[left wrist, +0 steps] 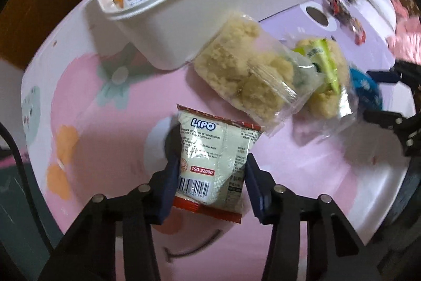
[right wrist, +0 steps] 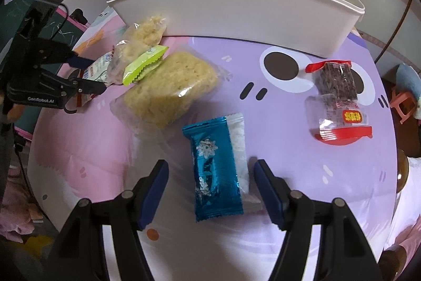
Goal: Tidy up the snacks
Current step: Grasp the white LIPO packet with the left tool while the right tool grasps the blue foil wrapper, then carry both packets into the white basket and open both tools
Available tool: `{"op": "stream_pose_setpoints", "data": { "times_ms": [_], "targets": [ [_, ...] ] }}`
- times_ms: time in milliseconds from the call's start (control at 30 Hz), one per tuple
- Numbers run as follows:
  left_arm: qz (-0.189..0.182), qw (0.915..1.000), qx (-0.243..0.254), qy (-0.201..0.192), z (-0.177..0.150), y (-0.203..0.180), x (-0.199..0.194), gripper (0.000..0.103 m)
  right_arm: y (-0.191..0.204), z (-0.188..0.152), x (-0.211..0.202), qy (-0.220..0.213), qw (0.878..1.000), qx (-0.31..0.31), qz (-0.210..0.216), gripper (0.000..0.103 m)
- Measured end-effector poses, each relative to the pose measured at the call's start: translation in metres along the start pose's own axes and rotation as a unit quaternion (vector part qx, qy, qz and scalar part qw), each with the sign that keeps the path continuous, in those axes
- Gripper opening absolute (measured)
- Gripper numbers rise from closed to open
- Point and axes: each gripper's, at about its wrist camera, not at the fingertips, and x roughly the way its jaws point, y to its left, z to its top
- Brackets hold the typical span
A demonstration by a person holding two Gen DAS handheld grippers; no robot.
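In the left wrist view my left gripper (left wrist: 210,170) is shut on a white Lipo packet (left wrist: 214,162) with red ends, its blue pads pressing both sides. The white bin (left wrist: 184,25) behind it holds several snack packets. In the right wrist view my right gripper (right wrist: 211,186) is open, its fingers either side of a blue foil snack (right wrist: 214,170) lying on the table, not touching it. Two clear bags of pale rice cake (right wrist: 168,88) (right wrist: 144,33) lie left of it, near the bin (right wrist: 236,15).
A dark bar in a clear wrapper with red ends (right wrist: 339,99) lies at the right of the round pink and purple table (right wrist: 289,149). The left gripper shows at the far left of the right wrist view (right wrist: 86,75).
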Motion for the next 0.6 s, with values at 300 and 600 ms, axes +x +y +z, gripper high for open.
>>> {"op": "stream_pose_setpoints", "data": {
  "times_ms": [300,600],
  "targets": [
    [0.042,0.9889,-0.130,-0.060,-0.046,-0.048,-0.028,0.046,-0.003,-0.005,-0.007,0.002,1.000,0.006,-0.010,0.026],
    [0.030,0.9721,-0.192,-0.131,-0.089,-0.086,-0.094,0.046,0.001,-0.016,-0.037,-0.027,1.000,0.011,-0.003,0.026]
  ]
}}
